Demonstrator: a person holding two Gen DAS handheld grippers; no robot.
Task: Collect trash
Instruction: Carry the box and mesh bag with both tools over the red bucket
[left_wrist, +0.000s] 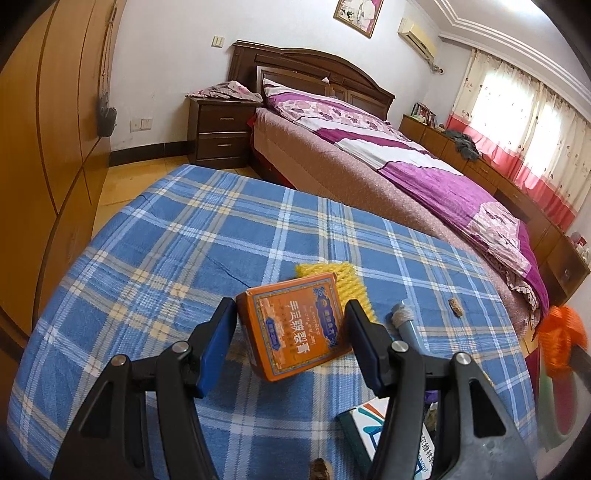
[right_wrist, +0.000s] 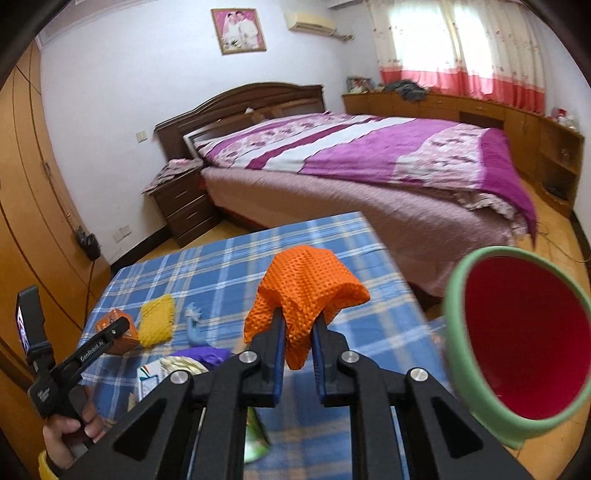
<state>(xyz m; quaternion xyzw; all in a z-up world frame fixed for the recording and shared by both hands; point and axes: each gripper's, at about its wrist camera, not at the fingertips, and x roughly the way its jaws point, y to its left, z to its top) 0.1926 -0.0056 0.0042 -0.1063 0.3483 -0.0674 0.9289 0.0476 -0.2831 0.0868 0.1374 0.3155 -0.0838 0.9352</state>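
Observation:
My left gripper (left_wrist: 290, 314) is open around an orange box (left_wrist: 295, 328) on the blue plaid tablecloth (left_wrist: 166, 251); its jaws flank the box and contact is unclear. A yellow knit cloth (left_wrist: 351, 280) lies just behind the box. My right gripper (right_wrist: 299, 325) is shut on an orange waffle cloth (right_wrist: 306, 288) and holds it above the table, left of a green bin with a red inside (right_wrist: 524, 343). The right wrist view also shows the orange box (right_wrist: 116, 330) and the yellow cloth (right_wrist: 157, 325) at the far left.
A blue-grey handled tool (left_wrist: 404, 321), a small brown scrap (left_wrist: 456, 306) and a white-green box (left_wrist: 373, 424) lie on the table. Purple wrapping (right_wrist: 207, 354) lies near the tool (right_wrist: 195, 325). A bed (right_wrist: 369, 158) stands beyond the table, a wardrobe (left_wrist: 44, 147) at left.

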